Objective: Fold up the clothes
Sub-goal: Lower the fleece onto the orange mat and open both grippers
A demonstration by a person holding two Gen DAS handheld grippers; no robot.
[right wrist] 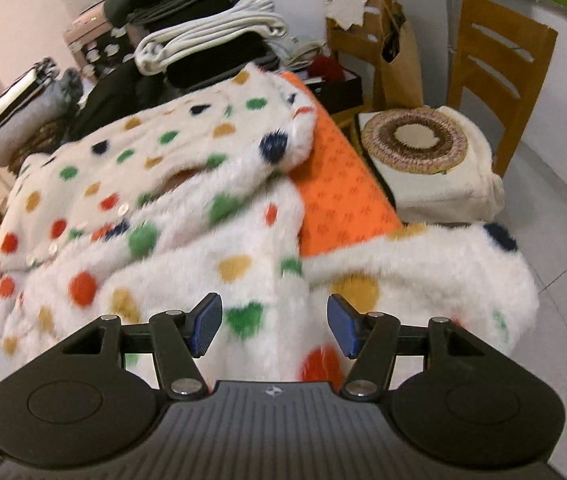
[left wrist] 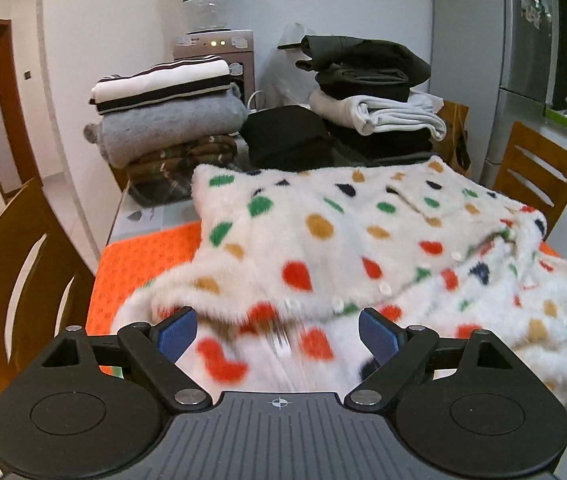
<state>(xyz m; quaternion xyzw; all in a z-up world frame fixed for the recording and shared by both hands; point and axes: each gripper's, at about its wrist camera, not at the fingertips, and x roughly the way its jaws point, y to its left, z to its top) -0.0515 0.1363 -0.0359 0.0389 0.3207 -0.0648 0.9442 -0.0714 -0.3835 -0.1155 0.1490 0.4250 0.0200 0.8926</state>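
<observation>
Cardigan: a fluffy white spotted cardigan (left wrist: 323, 240) is lying on the orange cloth (left wrist: 143, 256) that is covering the table, bunched and only partly folded, with its near edge spilling toward both grippers.
Sleeve: one furry sleeve (right wrist: 443, 264) is hanging off the table's right side, just beyond the right gripper.
Left gripper: the left gripper (left wrist: 277, 334) is standing wide apart over the cardigan's near edge; fabric is showing between the blue pads, but they are not pressing on it and nothing is being held.
Right gripper: the right gripper (right wrist: 274, 326) is standing partly apart above the near hem; it is gripping nothing, and whether the pads are brushing the pile is hard to tell.
Key relation: the cardigan is lying ahead of and below both grippers, its button row (left wrist: 363, 296) running slantwise away to the right; the right gripper is looking nearer the trailing sleeve, the left nearer the front edge.
Folded piles: finished stacks (left wrist: 171, 112) are sitting at the table's far end, well apart from the cardigan's near edge.
Likely step: probably reaching in to take the near edge.
</observation>
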